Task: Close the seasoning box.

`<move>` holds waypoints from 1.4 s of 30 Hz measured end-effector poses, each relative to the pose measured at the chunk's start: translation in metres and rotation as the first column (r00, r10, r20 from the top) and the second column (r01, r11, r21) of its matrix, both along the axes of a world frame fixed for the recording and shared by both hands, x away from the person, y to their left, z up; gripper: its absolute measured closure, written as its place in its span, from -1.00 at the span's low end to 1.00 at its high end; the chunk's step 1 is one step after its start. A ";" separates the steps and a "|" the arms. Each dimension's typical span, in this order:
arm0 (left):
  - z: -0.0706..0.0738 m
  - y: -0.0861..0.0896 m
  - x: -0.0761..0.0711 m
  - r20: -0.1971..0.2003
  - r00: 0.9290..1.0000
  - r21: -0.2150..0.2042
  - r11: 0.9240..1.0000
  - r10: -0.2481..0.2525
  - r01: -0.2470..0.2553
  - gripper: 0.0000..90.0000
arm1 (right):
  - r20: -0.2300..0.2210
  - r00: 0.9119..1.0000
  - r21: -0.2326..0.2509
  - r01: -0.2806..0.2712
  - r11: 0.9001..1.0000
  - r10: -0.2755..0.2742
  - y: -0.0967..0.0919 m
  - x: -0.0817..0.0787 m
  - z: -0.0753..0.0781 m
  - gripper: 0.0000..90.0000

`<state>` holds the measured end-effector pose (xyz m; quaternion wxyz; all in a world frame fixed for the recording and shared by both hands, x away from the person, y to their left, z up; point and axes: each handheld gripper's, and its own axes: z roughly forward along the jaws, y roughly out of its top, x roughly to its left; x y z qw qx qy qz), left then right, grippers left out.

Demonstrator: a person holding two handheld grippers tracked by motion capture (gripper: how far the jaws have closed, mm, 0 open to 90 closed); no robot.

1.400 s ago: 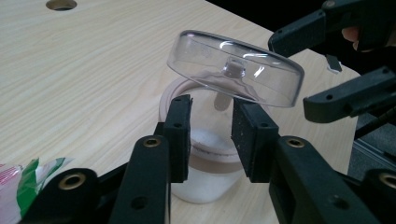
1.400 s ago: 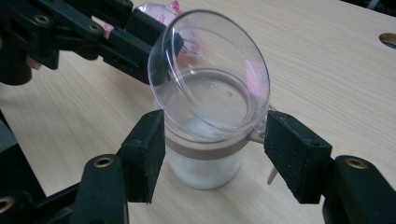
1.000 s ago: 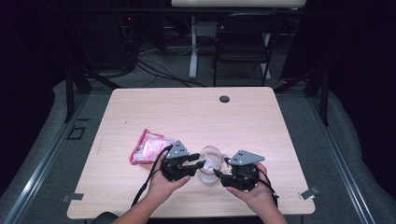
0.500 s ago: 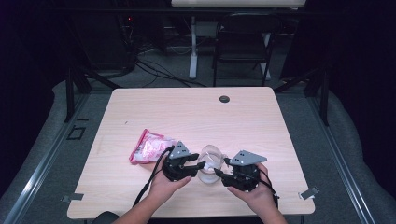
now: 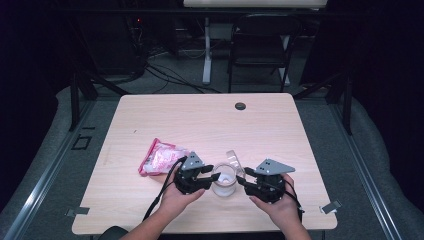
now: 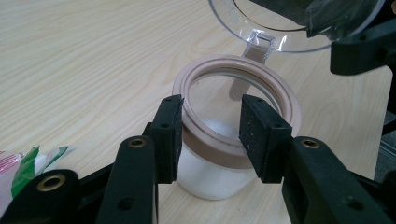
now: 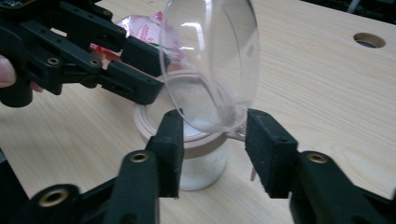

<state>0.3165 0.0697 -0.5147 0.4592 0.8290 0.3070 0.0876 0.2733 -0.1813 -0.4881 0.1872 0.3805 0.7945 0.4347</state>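
Dark floor and black curtains surround a pale wooden table (image 5: 150,115), whose far half lies bare apart from a small round hole (image 5: 240,106) near the back edge. Wide open room is left on the tabletop to the left, to the right and behind the work, which is crowded near the front edge.

At the left, a pink packet (image 5: 159,156) lies flat, just beside the left gripper (image 5: 212,178). That gripper is held level, and its jaws are set partly open astride the near rim of a small clear jar (image 6: 219,158) with a tan collar; one pad is seen outside the rim and one over the mouth, and whether they press on it cannot be told. The jar stands upright between the two grippers.

A clear hinged lid (image 7: 210,60) is tipped up above the jar. The right gripper (image 7: 212,151) has just been closing; its jaws flank the lid's lower edge, and contact cannot be made out.
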 end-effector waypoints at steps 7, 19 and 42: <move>0.000 0.000 0.000 0.003 1.000 0.001 1.000 0.000 0.000 0.33 | -0.027 0.998 0.024 0.050 0.998 -0.049 -0.010 0.004 -0.001 0.48; -0.001 0.000 0.000 0.007 1.000 -0.005 1.000 0.005 -0.005 0.33 | -0.050 0.996 0.042 0.073 0.996 -0.071 -0.011 0.009 -0.007 0.46; 0.009 0.033 -0.005 0.030 0.996 -0.039 0.995 0.088 -0.087 0.34 | -0.114 0.992 0.140 0.064 0.988 -0.049 -0.019 0.035 -0.011 0.64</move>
